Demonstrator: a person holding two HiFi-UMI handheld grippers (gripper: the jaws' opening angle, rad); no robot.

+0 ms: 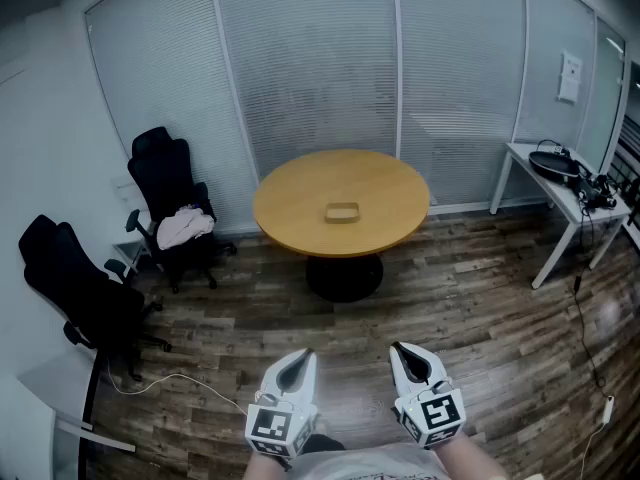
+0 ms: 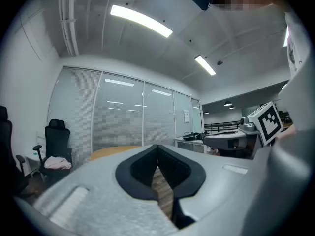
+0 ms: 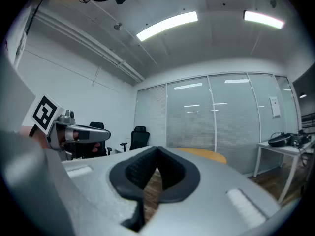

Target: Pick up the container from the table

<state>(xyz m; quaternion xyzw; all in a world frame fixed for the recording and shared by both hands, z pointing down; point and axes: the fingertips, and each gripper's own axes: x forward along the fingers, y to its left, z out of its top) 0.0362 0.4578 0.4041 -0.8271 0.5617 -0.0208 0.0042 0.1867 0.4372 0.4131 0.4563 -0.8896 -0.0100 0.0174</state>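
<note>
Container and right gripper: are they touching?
Apart. The head view shows the container on the table, with floor between it and the right gripper.

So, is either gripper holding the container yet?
No, the container lies on the round table, far ahead of the left gripper and the right gripper, both with jaws shut on nothing.

Two grippers: left hand-held gripper (image 1: 303, 356), right hand-held gripper (image 1: 398, 350). One container (image 1: 342, 212). Two tables: round table (image 1: 290, 223), white table (image 1: 556, 190). Two chairs: near chair (image 1: 85, 293), far chair (image 1: 165, 173).
</note>
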